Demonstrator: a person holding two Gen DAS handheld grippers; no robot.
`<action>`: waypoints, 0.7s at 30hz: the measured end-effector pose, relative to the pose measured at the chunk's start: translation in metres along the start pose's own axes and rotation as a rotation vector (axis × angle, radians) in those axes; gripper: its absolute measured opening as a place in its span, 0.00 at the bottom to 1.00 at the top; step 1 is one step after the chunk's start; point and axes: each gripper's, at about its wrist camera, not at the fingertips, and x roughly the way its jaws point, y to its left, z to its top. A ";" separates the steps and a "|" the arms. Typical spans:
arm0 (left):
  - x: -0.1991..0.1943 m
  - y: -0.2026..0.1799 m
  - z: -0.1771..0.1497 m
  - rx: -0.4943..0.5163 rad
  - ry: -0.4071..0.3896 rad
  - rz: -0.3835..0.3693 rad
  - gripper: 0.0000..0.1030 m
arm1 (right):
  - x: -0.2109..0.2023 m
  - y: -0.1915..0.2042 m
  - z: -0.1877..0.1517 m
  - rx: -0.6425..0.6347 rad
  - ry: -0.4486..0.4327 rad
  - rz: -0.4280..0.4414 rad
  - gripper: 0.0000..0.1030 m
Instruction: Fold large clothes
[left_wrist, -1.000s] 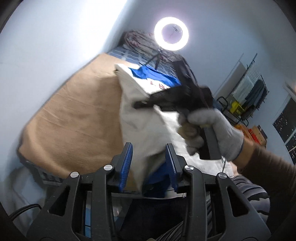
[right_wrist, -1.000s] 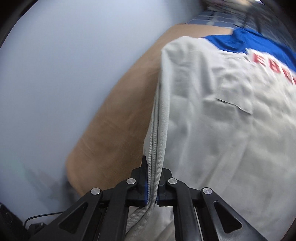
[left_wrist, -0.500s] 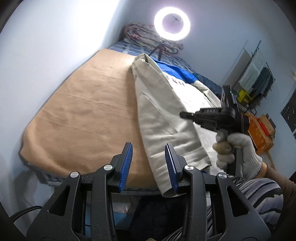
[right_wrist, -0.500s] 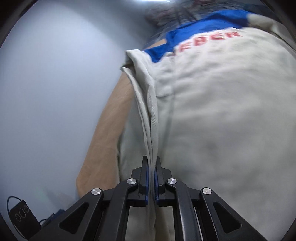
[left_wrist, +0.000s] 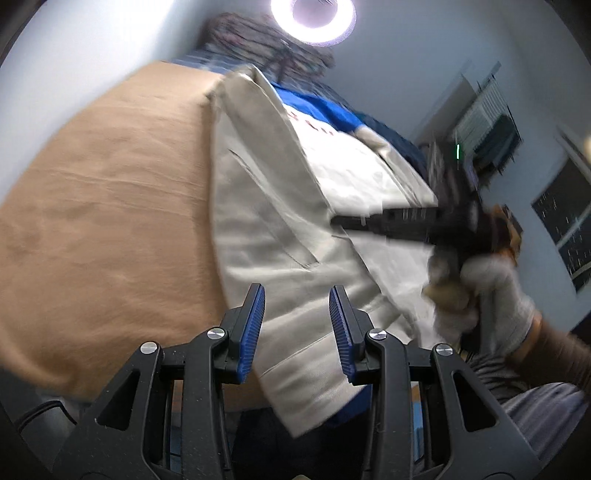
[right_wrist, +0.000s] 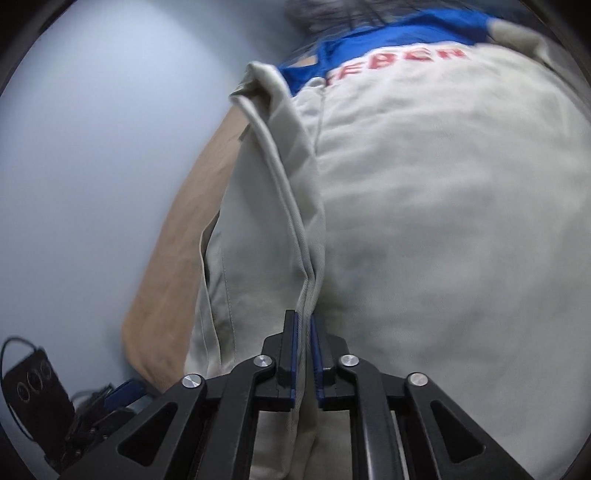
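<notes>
A large beige jacket (left_wrist: 288, 206) with a blue yoke and red letters lies lengthwise on a bed with a tan cover (left_wrist: 103, 221). My left gripper (left_wrist: 297, 310) is open and empty, just above the jacket's near hem. My right gripper (right_wrist: 303, 332) is shut on a folded edge of the jacket (right_wrist: 424, 221), and the cloth runs up from its pads. In the left wrist view the right gripper (left_wrist: 343, 220) reaches in from the right, held by a gloved hand (left_wrist: 487, 295), its tip over the jacket's middle.
A lit ring light (left_wrist: 313, 17) stands at the head of the bed beside a patterned pillow (left_wrist: 251, 37). A pale wall (right_wrist: 110, 147) runs along the bed's left side. A clothes rack (left_wrist: 487, 129) stands at the right. A black device (right_wrist: 33, 398) sits low by the bed's corner.
My left gripper let go of the jacket's hem a second ago and has since moved closer over it. The jacket dropped flat on the bed. My right gripper keeps its hold on the edge.
</notes>
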 end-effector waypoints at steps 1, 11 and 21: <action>0.009 -0.003 -0.001 0.019 0.024 -0.007 0.34 | -0.001 0.002 0.009 -0.027 -0.008 -0.013 0.25; 0.044 -0.014 -0.006 0.129 0.102 -0.021 0.34 | 0.007 0.051 0.132 -0.251 -0.099 -0.084 0.71; 0.048 -0.015 -0.005 0.163 0.102 -0.026 0.34 | 0.091 0.082 0.213 -0.305 -0.060 -0.152 0.76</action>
